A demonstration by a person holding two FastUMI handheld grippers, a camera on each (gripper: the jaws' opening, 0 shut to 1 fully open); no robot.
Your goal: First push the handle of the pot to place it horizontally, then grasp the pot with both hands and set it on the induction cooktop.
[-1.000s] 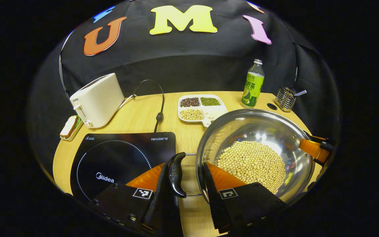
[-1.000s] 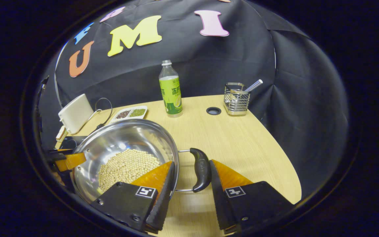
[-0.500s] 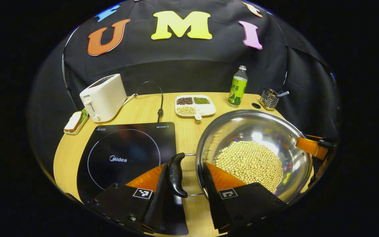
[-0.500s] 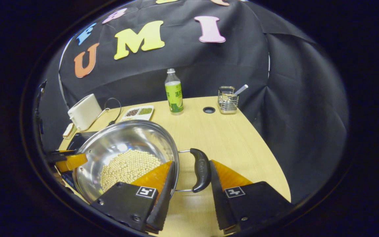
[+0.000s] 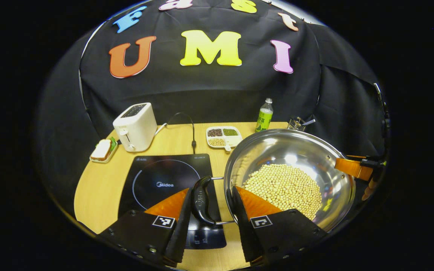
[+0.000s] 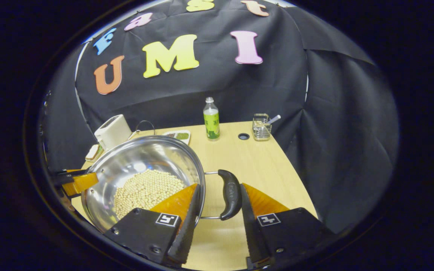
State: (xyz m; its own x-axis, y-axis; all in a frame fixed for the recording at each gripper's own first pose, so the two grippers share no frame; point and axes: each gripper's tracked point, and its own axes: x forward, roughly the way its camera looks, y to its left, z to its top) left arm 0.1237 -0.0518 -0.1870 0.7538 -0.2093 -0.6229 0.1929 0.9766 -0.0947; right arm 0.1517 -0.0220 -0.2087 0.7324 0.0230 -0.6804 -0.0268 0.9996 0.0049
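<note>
**Above the table: pot of beans gripped at both handles, cooktop just to its left**

From the left gripper view: shows a steel pot (image 5: pixel 288 148) with pale beans (image 5: pixel 285 188) heaped in its bottom, apparently held clear of the wooden table (image 5: pixel 100 180). Places the left gripper (image 5: pixel 212 191) on the near handle (image 5: pixel 202 199), fingers clamped across it, one against the outer face of the black grip and the other against the pot's wall. Puts the induction cooktop (image 5: pixel 164 177) just left of the pot, partly beneath that handle, which makes the left gripper the nearer one to it. Catches the right gripper (image 5: pixel 354 168) at the far rim.

From the right gripper view: shows the right gripper on the opposite handle (image 6: pixel 230 194), clamped the same way, grip on one side and pot wall on the other. Sets the pot left of these fingers, bowl upright. Runs the pot's long axis from handle to handle, roughly level, its far end pointing toward the cooktop, with both grips lying flat. Calls, by judgement, for a level carry along that axis, then a lowering onto the glass.
</note>
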